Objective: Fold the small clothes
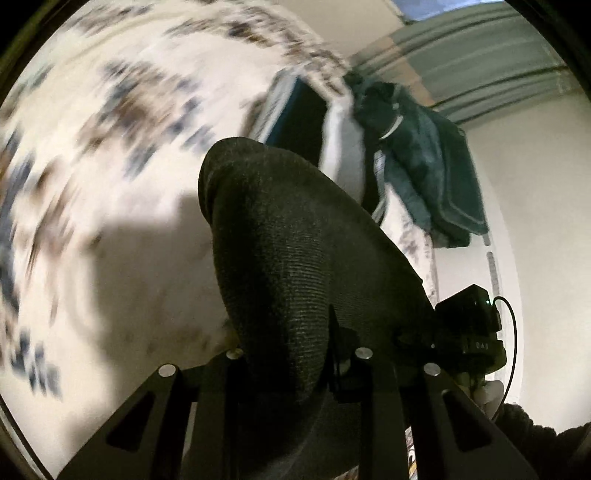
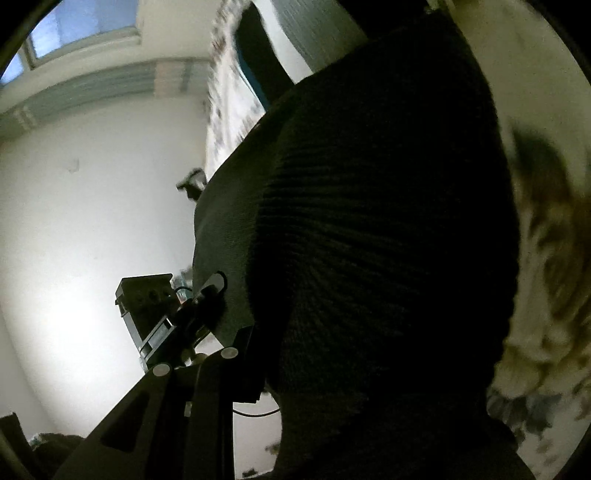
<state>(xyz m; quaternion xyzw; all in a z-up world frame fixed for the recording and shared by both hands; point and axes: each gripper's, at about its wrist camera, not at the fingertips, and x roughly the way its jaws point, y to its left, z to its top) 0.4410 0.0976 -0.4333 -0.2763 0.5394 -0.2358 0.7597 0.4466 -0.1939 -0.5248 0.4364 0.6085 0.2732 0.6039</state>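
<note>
A dark ribbed knit garment (image 1: pixel 295 258) is held up off the bed between both grippers. In the left wrist view it rises from my left gripper (image 1: pixel 325 354), whose fingers are shut on its edge. My right gripper also shows there (image 1: pixel 469 332), gripping the same garment's other end. In the right wrist view the garment (image 2: pixel 369 240) fills most of the frame and hides my right gripper's (image 2: pixel 258 369) fingertips, which are shut on it. My left gripper shows there at the left (image 2: pixel 207 295), pinching the garment's edge.
A white bedspread with a blue and brown floral print (image 1: pixel 110 147) lies below, blurred by motion. Folded dark and white clothes (image 1: pixel 317 122) and a teal towel (image 1: pixel 424 158) are heaped at the bed's far edge. White walls (image 2: pixel 92 221) and a window (image 2: pixel 81 26) stand beyond.
</note>
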